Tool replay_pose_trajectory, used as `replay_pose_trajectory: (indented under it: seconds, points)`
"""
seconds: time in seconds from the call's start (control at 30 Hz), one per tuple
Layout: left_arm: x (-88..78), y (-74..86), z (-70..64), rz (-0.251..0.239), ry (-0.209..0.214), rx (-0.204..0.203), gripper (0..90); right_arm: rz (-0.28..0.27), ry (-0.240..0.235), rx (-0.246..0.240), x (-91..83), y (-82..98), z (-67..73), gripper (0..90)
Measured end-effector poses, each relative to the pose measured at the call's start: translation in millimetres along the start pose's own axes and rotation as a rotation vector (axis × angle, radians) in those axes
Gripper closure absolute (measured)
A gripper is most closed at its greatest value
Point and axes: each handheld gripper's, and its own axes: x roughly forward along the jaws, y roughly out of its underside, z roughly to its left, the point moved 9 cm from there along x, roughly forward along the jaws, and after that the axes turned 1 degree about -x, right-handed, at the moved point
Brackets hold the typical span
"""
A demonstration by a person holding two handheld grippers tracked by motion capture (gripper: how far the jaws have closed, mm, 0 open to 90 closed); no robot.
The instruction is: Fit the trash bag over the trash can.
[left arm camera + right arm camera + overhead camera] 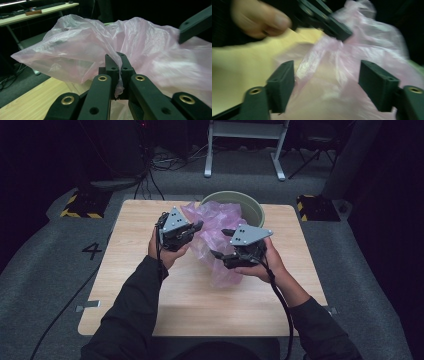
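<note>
Beside the bin (235, 205), left gripper (192, 229) pinches the limp, slippery bag (220, 240); right gripper (220, 244) gapes at a fold, holding nothing.

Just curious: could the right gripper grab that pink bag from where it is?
Probably yes: the right gripper is open, with the pink bag already between its jaws and nothing blocking it. The left gripper pinches another fold.

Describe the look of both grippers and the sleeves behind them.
Left gripper and right gripper: black, angular, two-jawed, each topped by a grey three-cornered plate with small dark holes. Brass-ringed pivots show on the linkages. A black cable trails from each. Sleeves are dark and long.
</note>
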Motion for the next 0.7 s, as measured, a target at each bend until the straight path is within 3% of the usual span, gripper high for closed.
replay_pose_trajectory:
  seconds: [0.13,0.17,0.3,0.4,0.6,0.7]
  points:
    - [-2.3,-0.7,-1.2,-0.017,0.012,-0.001,84.6,0.028,0.014,-0.017,4.3,8.3,-5.2,68.3]
    - [-3.4,-1.8,-1.3,-0.031,0.014,-0.009,79.0,0.036,0.021,-0.022,4.3,10.7,-7.0,72.6]
    - [-9.8,-3.0,-1.1,-0.063,-0.011,-0.048,37.6,0.012,0.037,-0.019,-2.4,13.4,-12.8,84.6]
    - [-16.7,-1.0,-5.8,-0.077,0.014,-0.035,29.5,-0.008,0.051,0.0,-8.9,13.3,-19.5,87.8]
    - [-19.9,10.0,-8.5,-0.042,0.025,-0.05,27.9,-0.049,0.049,0.077,-16.8,18.0,-33.9,87.3]
    - [-12.6,16.1,-10.9,-0.004,0.04,-0.054,39.9,-0.077,0.025,0.109,-21.4,19.4,-35.4,85.9]
